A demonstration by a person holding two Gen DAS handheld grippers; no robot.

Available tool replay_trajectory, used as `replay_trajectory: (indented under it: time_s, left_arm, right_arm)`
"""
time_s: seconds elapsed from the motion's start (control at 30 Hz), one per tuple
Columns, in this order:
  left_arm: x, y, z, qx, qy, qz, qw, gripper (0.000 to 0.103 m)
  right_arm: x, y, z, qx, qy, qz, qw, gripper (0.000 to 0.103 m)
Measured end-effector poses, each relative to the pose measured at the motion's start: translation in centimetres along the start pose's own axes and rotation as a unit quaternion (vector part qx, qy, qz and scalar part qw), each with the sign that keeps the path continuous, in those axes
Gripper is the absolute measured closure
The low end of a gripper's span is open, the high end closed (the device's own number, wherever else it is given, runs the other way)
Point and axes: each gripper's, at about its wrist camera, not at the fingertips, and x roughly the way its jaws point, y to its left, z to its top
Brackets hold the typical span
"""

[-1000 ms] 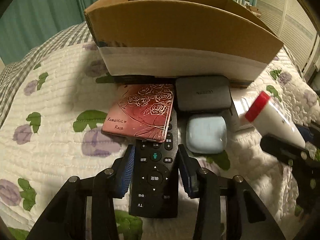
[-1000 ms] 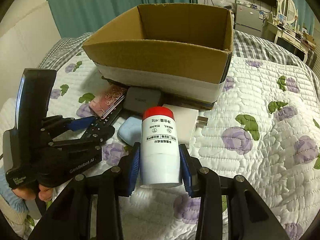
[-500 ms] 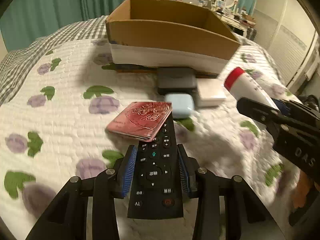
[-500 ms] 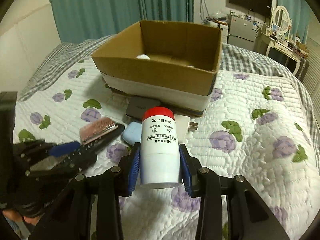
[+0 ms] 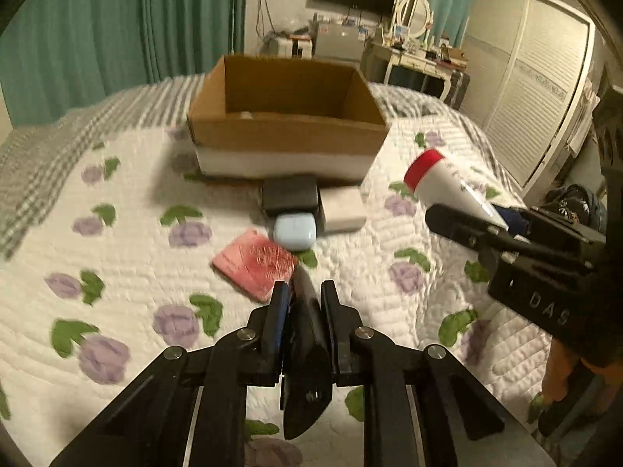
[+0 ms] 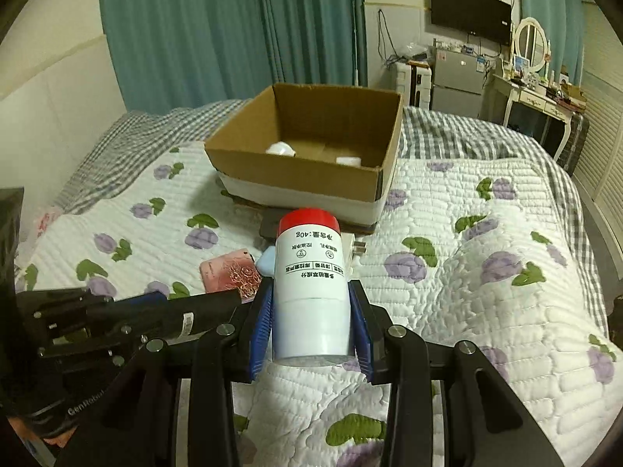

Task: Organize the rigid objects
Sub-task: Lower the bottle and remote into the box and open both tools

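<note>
Left claw (image 5: 303, 303) pinches black remote (image 5: 305, 354) edge-on; right claw (image 6: 310, 311) clamps red-capped bottle (image 6: 309, 292), both raised, likely bound for the cardboard box (image 6: 311, 179).

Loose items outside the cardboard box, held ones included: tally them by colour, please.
Black: 2 (remote, flat box)
White: 2 (red-capped bottle, flat box)
Light blue: 1 (case)
Pink: 1 (case)
Total: 6
</note>
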Motion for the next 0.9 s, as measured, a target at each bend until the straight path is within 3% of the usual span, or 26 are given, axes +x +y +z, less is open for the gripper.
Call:
replay_trajectory:
  time_s: [0.23,0.47,0.7,0.9]
  left_arm:
    - [-2.8,-0.2,5.4,0.016,-0.059,0.016,0.9980,0.087]
    - [-3.3,-0.5,13.7,0.036,-0.117,0.034,0.9919,0.087]
    - [1.2,0.2,21.4,0.047,-0.129,0.044,0.9895,0.087]
    - [7.6,1.0,23.5,0.049,-0.096,0.044,0.9932,0.087]
  right_arm:
    - [-1.4,0.1,2.3,-0.013,-0.025,0.005,1.000,0.067]
    - [-1.1,0.1,8.7,-0.034,-0.066,0.009,0.997,0.067]
    - [2.6,-1.5,15.0,-0.037,-0.083,0.006,0.996,0.067]
    - [8.6,-3.6,17.8,-0.030,-0.057,-0.003,0.998,0.067]
